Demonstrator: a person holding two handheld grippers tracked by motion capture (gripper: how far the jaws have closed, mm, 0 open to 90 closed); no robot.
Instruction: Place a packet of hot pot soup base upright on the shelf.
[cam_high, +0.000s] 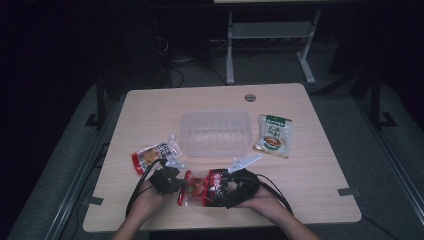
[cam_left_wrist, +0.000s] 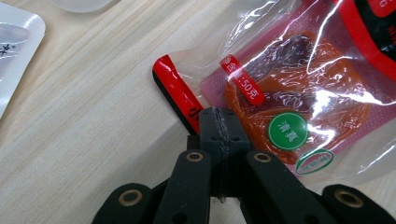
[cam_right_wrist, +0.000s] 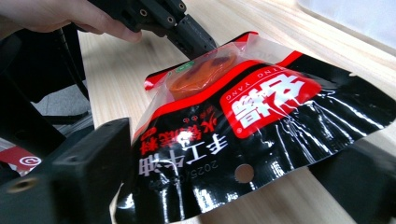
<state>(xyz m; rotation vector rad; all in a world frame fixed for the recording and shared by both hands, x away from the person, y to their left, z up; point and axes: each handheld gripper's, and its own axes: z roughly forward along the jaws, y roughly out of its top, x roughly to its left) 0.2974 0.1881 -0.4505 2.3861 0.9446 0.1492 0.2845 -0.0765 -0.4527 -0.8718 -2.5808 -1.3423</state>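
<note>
A red and black sauce packet (cam_high: 205, 186) (cam_left_wrist: 289, 93) (cam_right_wrist: 243, 126) with a clear window lies near the table's front edge, between my two grippers. My left gripper (cam_high: 181, 185) (cam_left_wrist: 219, 122) is shut on the packet's red-striped left edge; the right gripper view shows it too, as the left gripper (cam_right_wrist: 196, 39) pinching the far end. My right gripper (cam_high: 227, 192) (cam_right_wrist: 233, 154) is open, its jaws standing wide apart on either side of the packet's black end, which lies across the gap between them.
A clear plastic container (cam_high: 216, 132) sits mid-table. A green packet (cam_high: 273, 135) lies to its right, a red and white packet (cam_high: 152, 155) (cam_left_wrist: 14, 51) to its left. The wooden table (cam_high: 310, 190) has a cable hole (cam_high: 250, 97) at the back.
</note>
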